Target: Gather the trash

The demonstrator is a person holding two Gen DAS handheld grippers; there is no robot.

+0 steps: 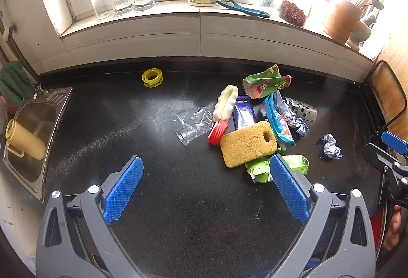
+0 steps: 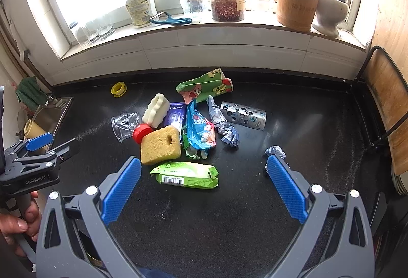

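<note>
Left wrist view is showing the left gripper [image 1: 205,171] hanging spread wide over the black counter [image 1: 114,140], gripping nothing and touching nothing. The trash is lying ahead and to its right: a crushed clear cup [image 1: 192,123], a red cap [image 1: 218,132] and a yellow sponge [image 1: 247,144] touching in one heap. To start well, it should be going for a loose outlying piece — the cup looks easiest.

Right wrist view is showing the right gripper [image 2: 204,171] likewise gaping fully, empty, hovering just short of a green wipes packet [image 2: 186,174]. A crumpled paper ball [image 2: 275,151] is sitting beside its right finger — whether touching, I cannot tell. Squaring the jaws across the packet's narrow side would probably be giving the firmest bite.
</note>
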